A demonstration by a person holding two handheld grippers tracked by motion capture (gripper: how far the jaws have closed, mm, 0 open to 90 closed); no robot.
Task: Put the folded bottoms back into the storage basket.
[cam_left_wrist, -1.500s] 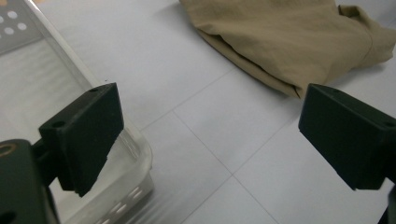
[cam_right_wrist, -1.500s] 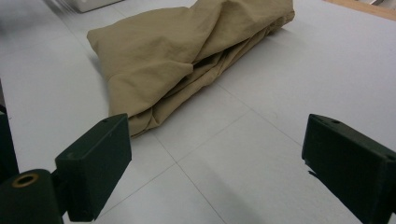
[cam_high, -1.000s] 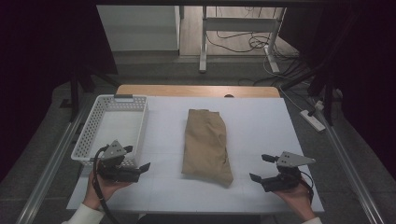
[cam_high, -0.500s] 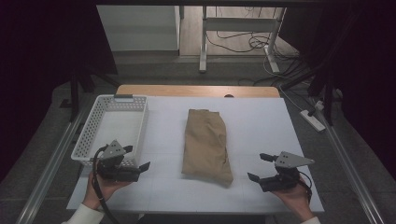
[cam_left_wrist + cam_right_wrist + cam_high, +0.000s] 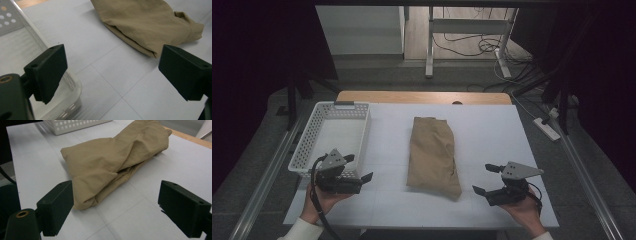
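Note:
A folded tan cloth (image 5: 433,155) lies lengthwise in the middle of the white table (image 5: 492,130). My left gripper (image 5: 358,169) is held low at the front left, open and empty, beside the near corner of a white basket (image 5: 312,142). Its jaws point toward the cloth's near end (image 5: 150,25). My right gripper (image 5: 486,179) is at the front right, open and empty, a short way from the cloth's near right corner. The cloth (image 5: 112,162) lies just beyond its spread jaws, not touched.
The perforated white basket (image 5: 72,87) stands empty at the left of the table. A wooden strip (image 5: 422,97) runs along the table's far edge. Beyond it are floor cables (image 5: 472,47) and a power strip (image 5: 547,128) at the right. A dark panel stands at the far left.
The right gripper has edged slightly toward the front and left. The left gripper and the cloth have stayed where they were.

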